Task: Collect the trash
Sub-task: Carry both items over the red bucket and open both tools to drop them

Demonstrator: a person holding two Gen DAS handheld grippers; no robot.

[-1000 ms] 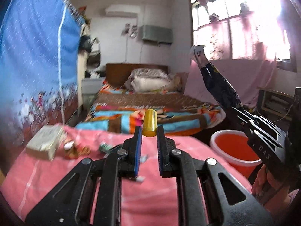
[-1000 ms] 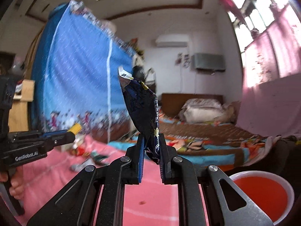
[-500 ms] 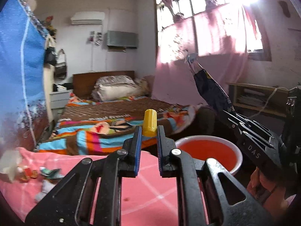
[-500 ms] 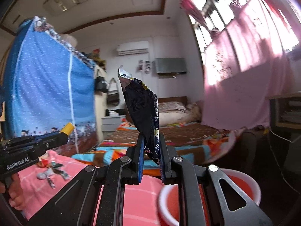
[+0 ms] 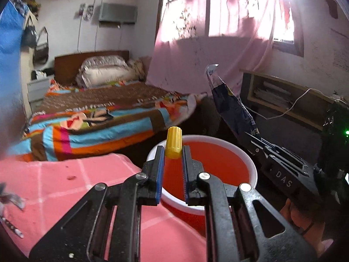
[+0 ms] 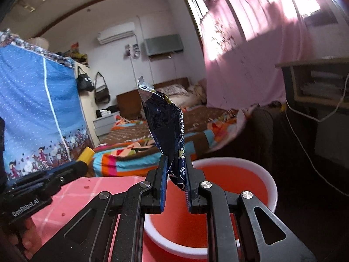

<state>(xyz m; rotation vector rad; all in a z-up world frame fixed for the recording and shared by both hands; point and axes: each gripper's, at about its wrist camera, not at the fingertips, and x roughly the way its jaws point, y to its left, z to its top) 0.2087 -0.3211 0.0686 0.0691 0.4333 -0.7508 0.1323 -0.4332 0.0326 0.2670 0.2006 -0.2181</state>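
Bedroom w/ white walls. Bed (image 5: pixel 104 113) w/ dark wood headboard (image 5: pixel 87 54), striped multicolour blanket, pillows (image 5: pixel 104 69) at head end. Pink curtain (image 5: pixel 218 43) over big window (image 5: pixel 281 11) on right wall, strong sunlight thru it. AC unit (image 6: pixel 116 33) high on far wall, grey box (image 6: pixel 163 43) beside it. Blue dotted cloth (image 6: pixel 32 100) hangs at left, bags (image 6: pixel 101 89) on hooks nr it. White drawers (image 5: pixel 39 87) by bed. Wooden shelf unit (image 5: pixel 283 96) under window, white cable across it.
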